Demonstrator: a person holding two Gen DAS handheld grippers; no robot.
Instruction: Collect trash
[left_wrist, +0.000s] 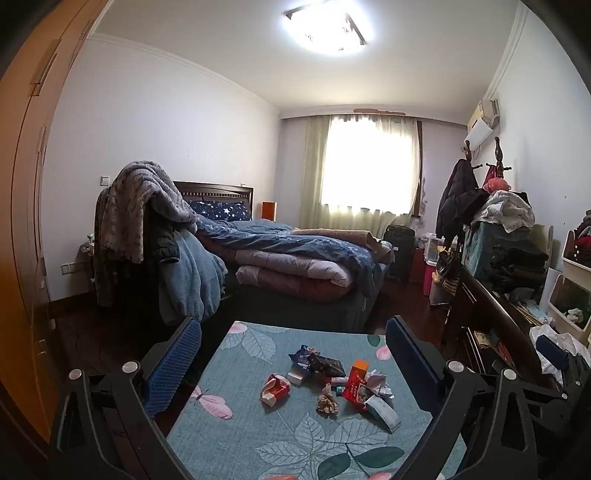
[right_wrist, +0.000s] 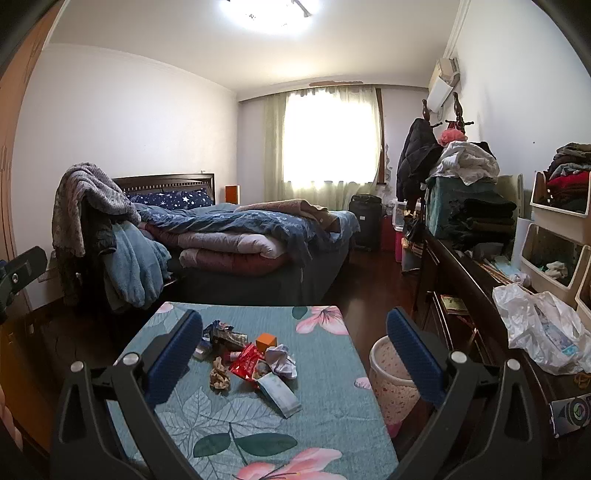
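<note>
We hold the left gripper (left_wrist: 293, 363) and right gripper (right_wrist: 293, 349) spread wide and empty above the tabletop (right_wrist: 325, 413); the trash pile (right_wrist: 251, 363) sits mid-table, the wastebasket (right_wrist: 388, 384) beside its right edge, presumably handy for drops.

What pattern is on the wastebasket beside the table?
The wastebasket is pale cream with small pinkish-red speckles. It shows only in the right wrist view.
</note>
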